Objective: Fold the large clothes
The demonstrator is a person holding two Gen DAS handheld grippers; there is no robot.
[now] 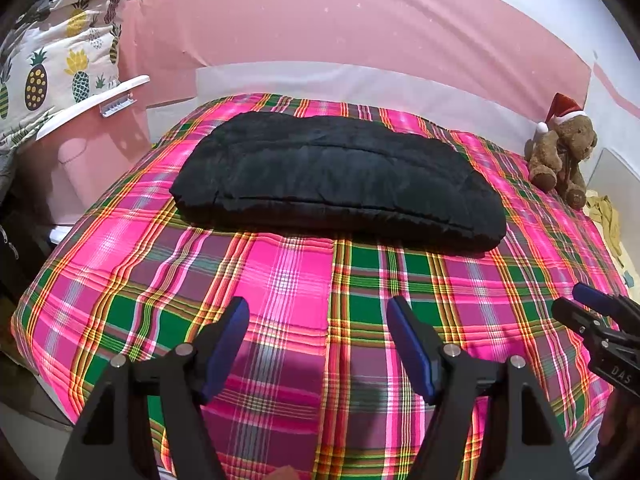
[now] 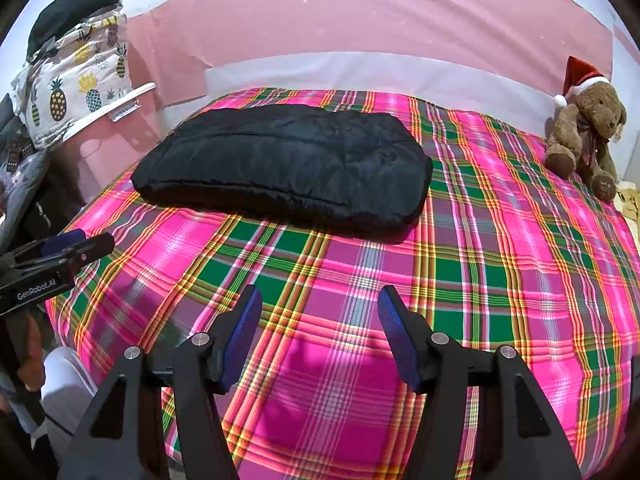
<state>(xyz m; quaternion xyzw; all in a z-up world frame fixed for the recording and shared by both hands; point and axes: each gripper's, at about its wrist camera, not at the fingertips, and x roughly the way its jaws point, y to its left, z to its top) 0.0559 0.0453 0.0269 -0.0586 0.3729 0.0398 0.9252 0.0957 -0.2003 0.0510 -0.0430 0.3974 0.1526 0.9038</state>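
Folded black jacket (image 1: 336, 178) beyond both grippers

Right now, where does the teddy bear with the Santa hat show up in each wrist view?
Left wrist: teddy bear at the right edge, on the plaid bedspread.
Right wrist: teddy bear upper right, larger.
Shared landmark: the folded black garment lies left of it.

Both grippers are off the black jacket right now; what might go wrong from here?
1. The folded black jacket looks puffy and slippery; another fold or lift may let its layers spring open.
2. The plaid bedsheet lies directly under it, so low fingers could pinch sheet along with jacket.
3. The teddy bear sits at the bed's far right; a wide swing by the right gripper might topple it.
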